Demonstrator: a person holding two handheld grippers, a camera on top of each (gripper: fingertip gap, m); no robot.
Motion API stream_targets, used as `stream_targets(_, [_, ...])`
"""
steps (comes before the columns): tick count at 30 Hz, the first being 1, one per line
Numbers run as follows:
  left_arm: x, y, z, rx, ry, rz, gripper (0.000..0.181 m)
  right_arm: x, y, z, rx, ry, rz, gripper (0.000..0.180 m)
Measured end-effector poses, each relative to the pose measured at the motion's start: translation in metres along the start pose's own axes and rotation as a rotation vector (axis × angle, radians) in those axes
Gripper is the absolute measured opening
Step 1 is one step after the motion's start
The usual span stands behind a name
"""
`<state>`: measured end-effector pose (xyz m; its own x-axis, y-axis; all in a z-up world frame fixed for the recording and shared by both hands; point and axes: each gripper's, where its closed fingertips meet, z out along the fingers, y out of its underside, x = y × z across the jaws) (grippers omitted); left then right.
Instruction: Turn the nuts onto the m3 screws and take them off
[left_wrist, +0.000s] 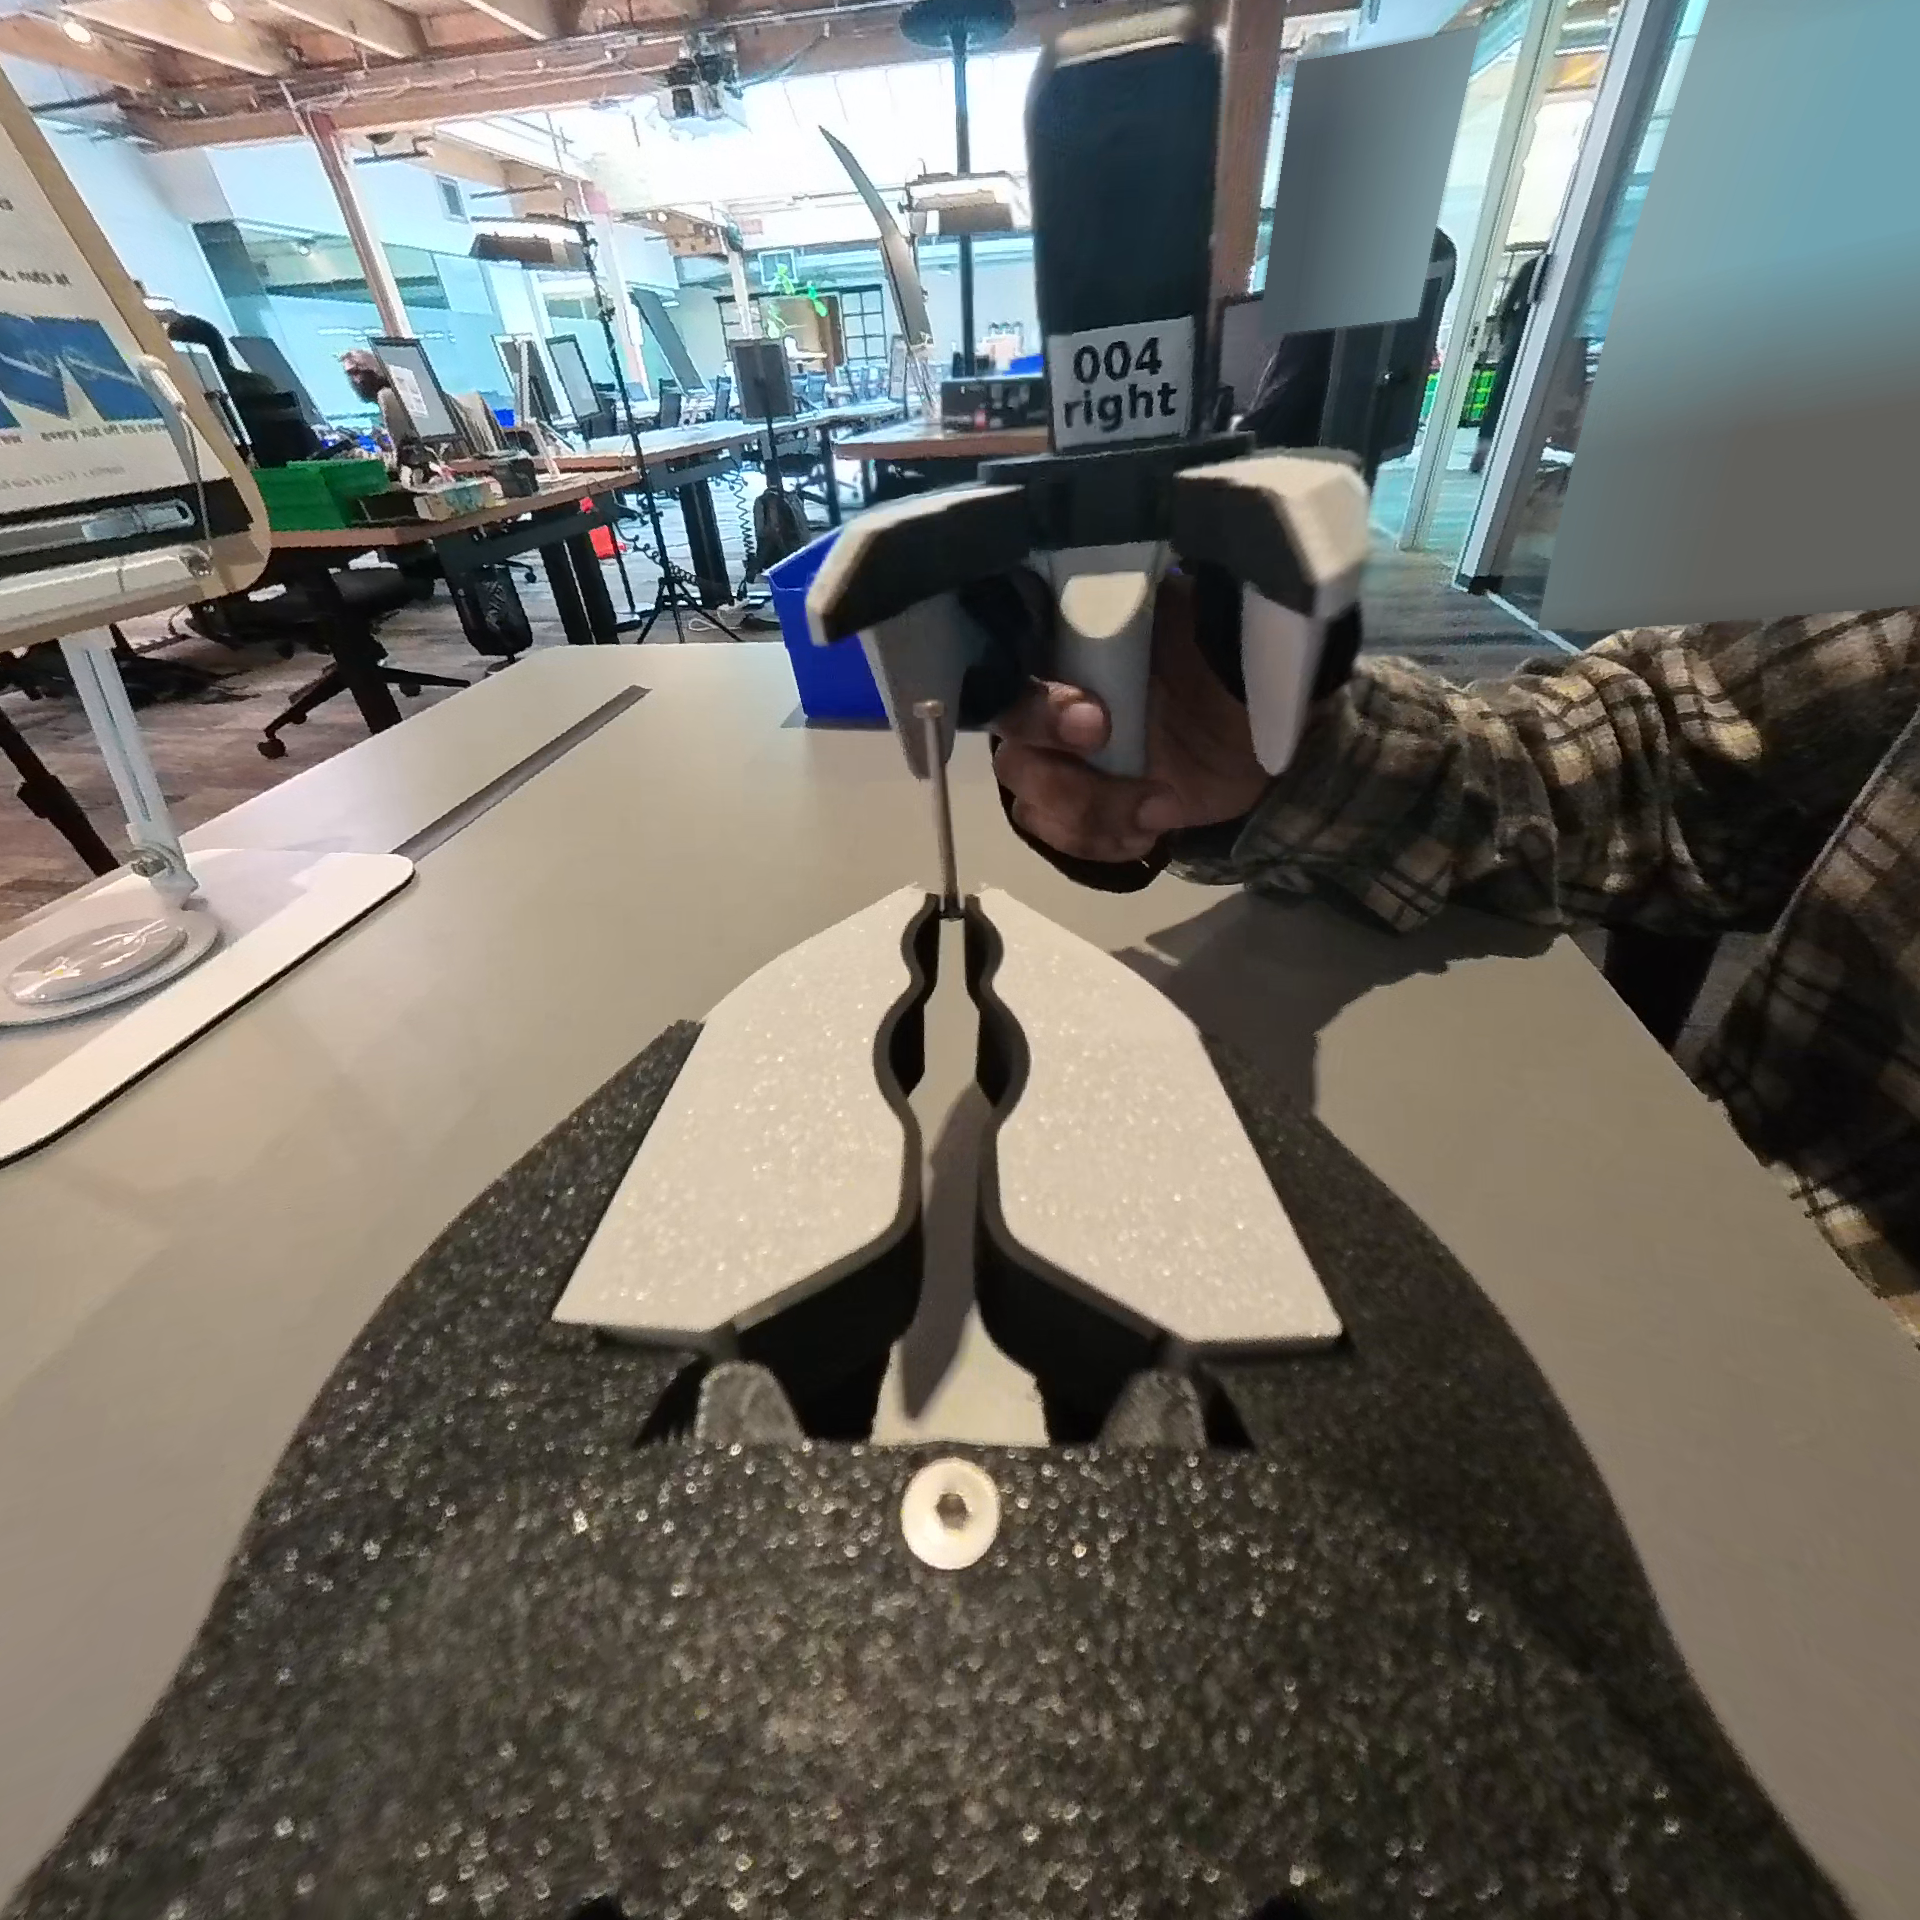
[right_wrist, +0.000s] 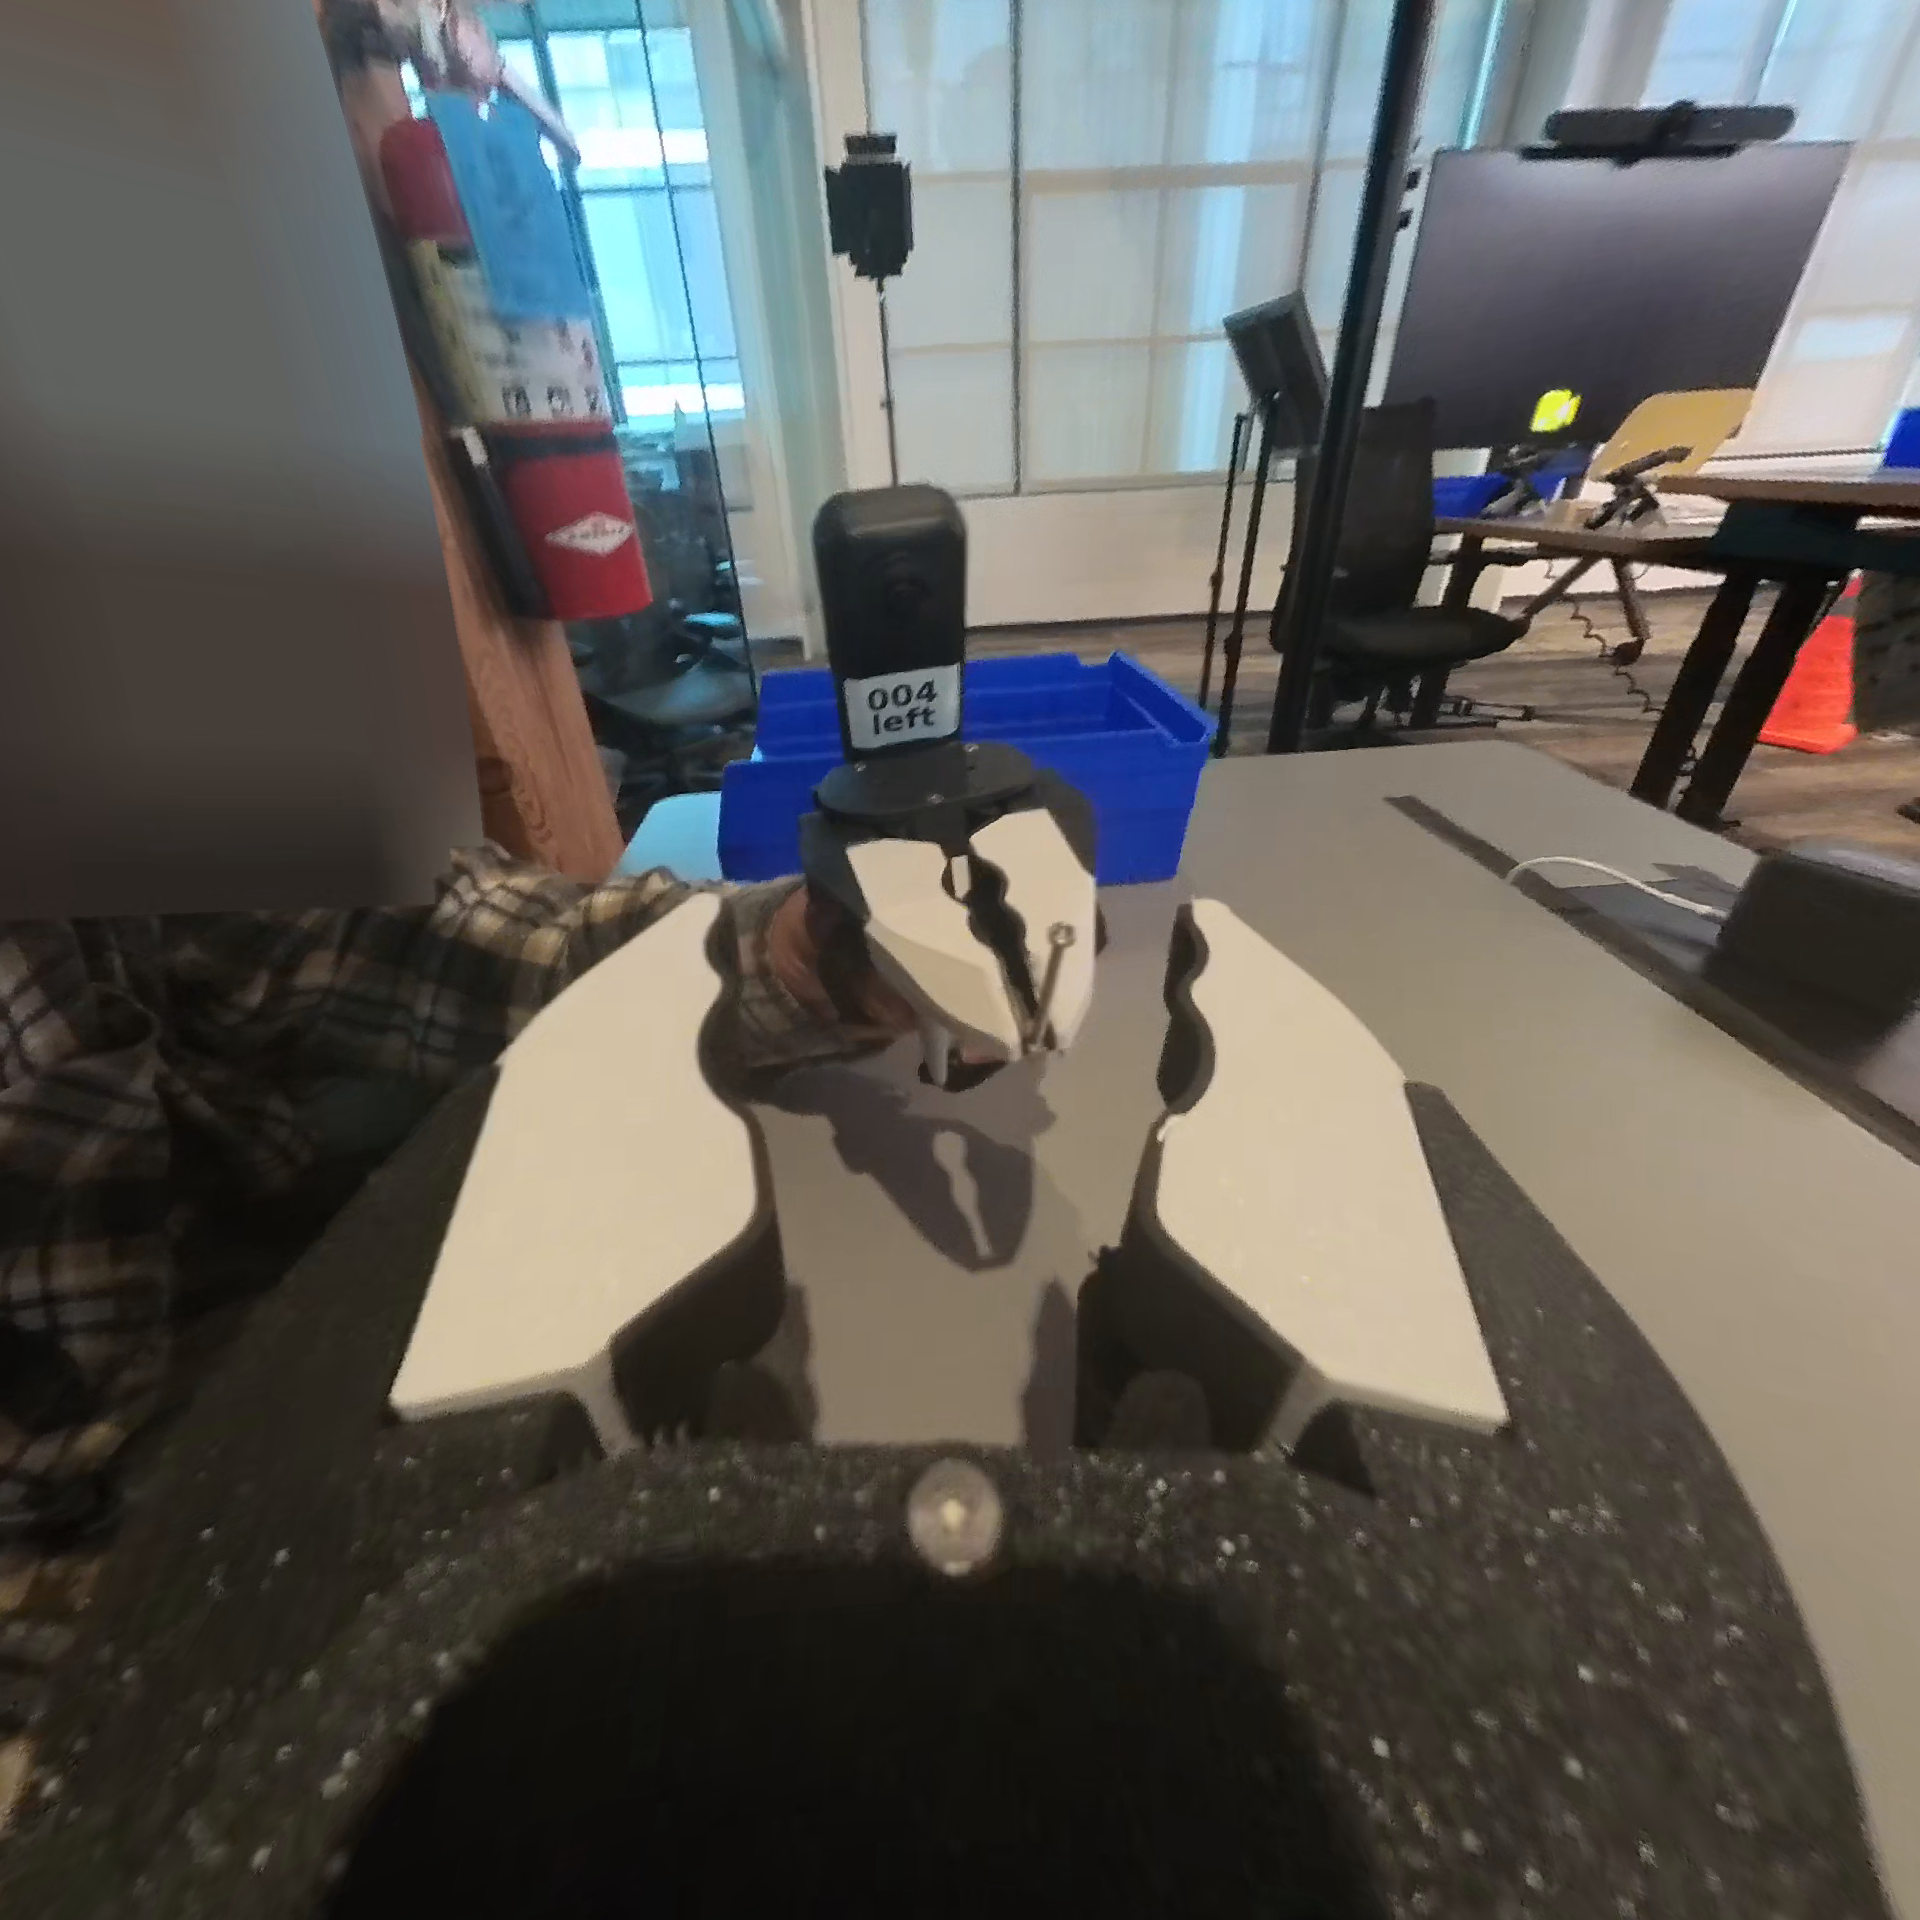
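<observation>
Above grey table (left_wrist: 436, 1039), am pinching screw (left_wrist: 943, 810) upright in left claw (left_wrist: 951, 904); right claw (right_wrist: 956, 1039) gaping, facing it, nearest screw head; nut unseen.

Left wrist view: camera mounted behind the left gripper (left_wrist: 948, 906), looking forward along its two fingers, low over the grey table (left_wrist: 416, 1091); the right gripper (left_wrist: 1091, 623) stands near, upper centre of the frame, facing back. Right wrist view: camera behind the right gripper (right_wrist: 951, 935), looking the opposite way, angled slightly down; the left gripper (right_wrist: 1023, 1039) shows at frame centre. Both views share the table (right_wrist: 1455, 935), the blue bin (left_wrist: 821, 644) (right_wrist: 1091, 769) at its far edge, and the screw (left_wrist: 940, 810) (right_wrist: 1047, 987).
</observation>
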<state>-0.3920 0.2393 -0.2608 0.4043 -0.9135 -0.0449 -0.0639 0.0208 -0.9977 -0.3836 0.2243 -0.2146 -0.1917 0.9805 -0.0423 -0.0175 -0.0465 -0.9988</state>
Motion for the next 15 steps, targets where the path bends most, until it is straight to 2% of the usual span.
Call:
stream_targets(7, [0.009,-0.006,0.002,0.025,0.039,0.029,0.004,0.004,-0.009,0.001,0.032,-0.048,0.015,0.051])
stream_targets(11, [0.015,-0.008,0.003,0.037,0.060,0.044,0.004,-0.002,-0.005,0.003,0.029,-0.150,0.043,0.031])
stream_targets(15, [0.018,-0.011,0.002,0.050,0.074,0.057,0.004,-0.003,-0.003,0.002,0.038,-0.178,0.045,0.030])
